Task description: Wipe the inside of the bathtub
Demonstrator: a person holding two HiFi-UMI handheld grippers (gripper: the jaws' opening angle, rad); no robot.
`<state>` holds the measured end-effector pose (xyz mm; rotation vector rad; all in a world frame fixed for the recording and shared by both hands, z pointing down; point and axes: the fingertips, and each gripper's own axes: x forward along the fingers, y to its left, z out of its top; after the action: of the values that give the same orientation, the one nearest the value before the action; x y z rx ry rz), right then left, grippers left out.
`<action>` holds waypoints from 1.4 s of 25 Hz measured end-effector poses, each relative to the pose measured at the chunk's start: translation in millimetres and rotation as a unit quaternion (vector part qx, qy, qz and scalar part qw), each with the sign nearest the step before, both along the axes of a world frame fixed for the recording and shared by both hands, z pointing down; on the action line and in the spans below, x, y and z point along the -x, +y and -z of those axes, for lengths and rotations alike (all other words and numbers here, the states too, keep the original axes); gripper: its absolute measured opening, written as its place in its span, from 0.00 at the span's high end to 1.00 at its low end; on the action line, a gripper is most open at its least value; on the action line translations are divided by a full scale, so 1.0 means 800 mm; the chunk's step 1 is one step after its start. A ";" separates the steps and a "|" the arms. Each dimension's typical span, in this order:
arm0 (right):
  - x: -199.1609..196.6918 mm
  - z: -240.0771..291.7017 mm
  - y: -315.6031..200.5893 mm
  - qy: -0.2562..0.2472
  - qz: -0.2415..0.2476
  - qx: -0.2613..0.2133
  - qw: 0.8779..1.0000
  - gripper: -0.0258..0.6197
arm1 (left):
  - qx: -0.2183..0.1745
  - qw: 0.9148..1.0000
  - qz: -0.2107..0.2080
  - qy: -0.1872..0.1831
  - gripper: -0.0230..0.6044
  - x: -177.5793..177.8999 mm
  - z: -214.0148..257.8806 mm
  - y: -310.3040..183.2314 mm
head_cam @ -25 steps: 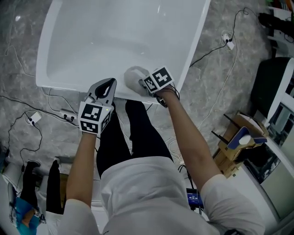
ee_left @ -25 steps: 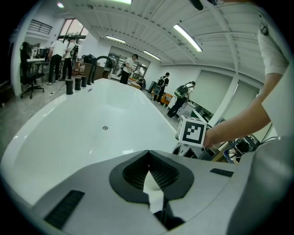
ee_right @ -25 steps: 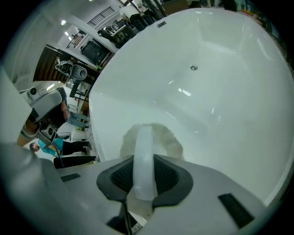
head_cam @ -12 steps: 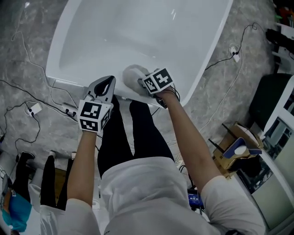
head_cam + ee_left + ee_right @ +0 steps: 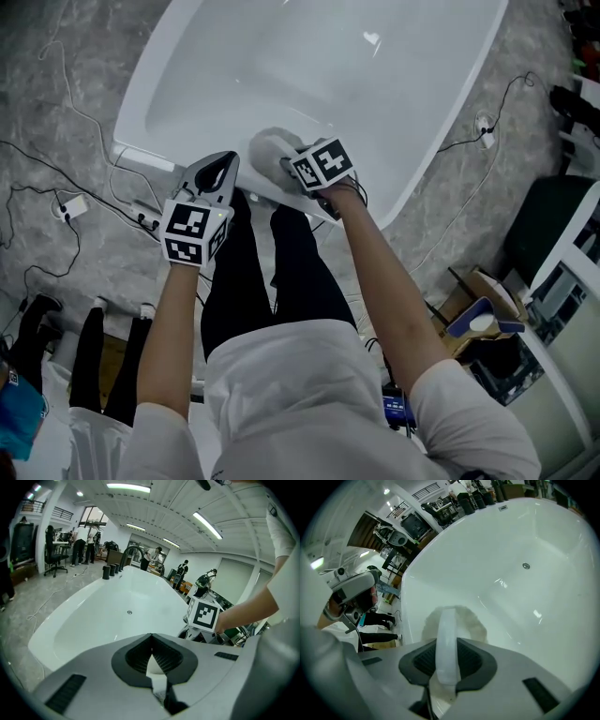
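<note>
Two grippers hover at the near rim of the bathtub [image 5: 309, 75]. The right gripper [image 5: 289, 169] clamps the white handle of a scrubbing pad [image 5: 267, 148]; the left gripper [image 5: 219, 172] is closed and empty. Wiping looks barely begun, and the next move would be sweeping the pad down the inner wall.

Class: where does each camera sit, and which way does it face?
Head view: on the head, looking down at white oval bathtub; both arms show.
Left gripper view: on left gripper, facing along bathtub; shut jaws show.
Right gripper view: on right gripper, facing into bathtub; jaws clamp white fluffy pad.
Shared: both gripper views show the drain.
</note>
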<state>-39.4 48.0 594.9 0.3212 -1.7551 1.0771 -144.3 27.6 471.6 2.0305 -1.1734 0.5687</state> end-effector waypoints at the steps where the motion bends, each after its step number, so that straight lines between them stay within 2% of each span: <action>1: 0.005 0.000 -0.002 -0.001 0.003 -0.002 1.000 0.81 | 0.000 1.000 0.002 0.000 0.95 0.002 0.001 -0.001; 24: 0.120 0.008 -0.031 -0.029 0.043 -0.020 0.998 0.81 | 0.011 0.999 0.040 0.003 0.95 0.082 -0.008 -0.007; 35: 0.199 0.015 -0.049 -0.089 0.049 -0.048 0.994 0.81 | 0.006 0.997 0.073 -0.007 0.95 0.140 -0.014 -0.015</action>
<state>-198.6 9.2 583.1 0.1998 -1.9659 0.9761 -256.5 15.4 482.6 1.9156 -1.3110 0.5167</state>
